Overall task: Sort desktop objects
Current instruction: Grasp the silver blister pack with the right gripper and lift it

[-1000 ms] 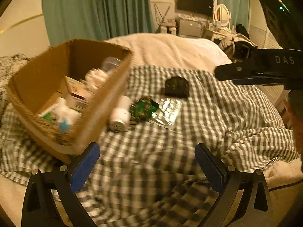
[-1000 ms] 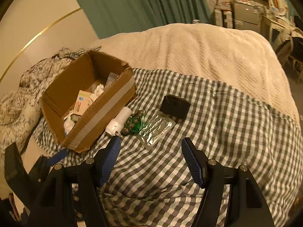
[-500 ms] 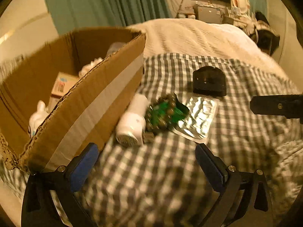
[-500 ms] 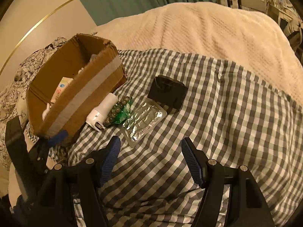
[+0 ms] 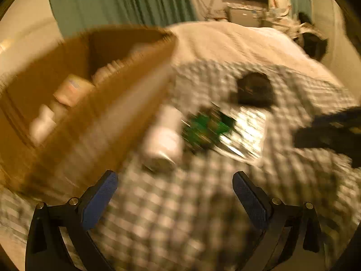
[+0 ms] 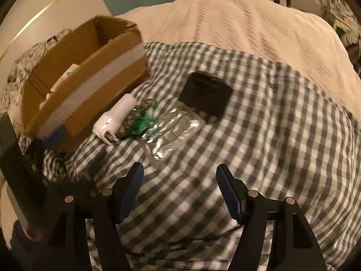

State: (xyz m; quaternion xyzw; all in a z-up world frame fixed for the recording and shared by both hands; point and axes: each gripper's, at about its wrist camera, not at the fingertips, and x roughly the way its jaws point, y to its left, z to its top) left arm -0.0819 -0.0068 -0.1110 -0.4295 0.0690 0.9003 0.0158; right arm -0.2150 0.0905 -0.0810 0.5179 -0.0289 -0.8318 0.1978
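On the checked cloth [image 6: 259, 117] lie a white cylinder [image 6: 116, 118], a bead bracelet on a green tag [image 6: 137, 118], a silver blister pack [image 6: 171, 133] and a black box [image 6: 206, 94]. A cardboard box [image 6: 85, 74] with several packets stands to their left. The left wrist view is blurred; it shows the cylinder [image 5: 163, 139], the bracelet [image 5: 206, 126], the blister pack [image 5: 244, 133], the black box [image 5: 255, 90] and the cardboard box [image 5: 90, 103]. My left gripper [image 5: 174, 194] is open and empty just before the cylinder. My right gripper [image 6: 179, 189] is open and empty just before the blister pack.
The cloth covers a bed with a cream blanket [image 6: 237, 22] behind. Green curtains [image 5: 117, 2] hang at the back. A patterned quilt [image 6: 20, 67] lies left of the cardboard box. My right gripper's body [image 5: 331, 133] shows at the right of the left wrist view.
Both grippers have moved forward and down towards the objects. The cardboard box and the objects look larger and nearer. Both stay open.
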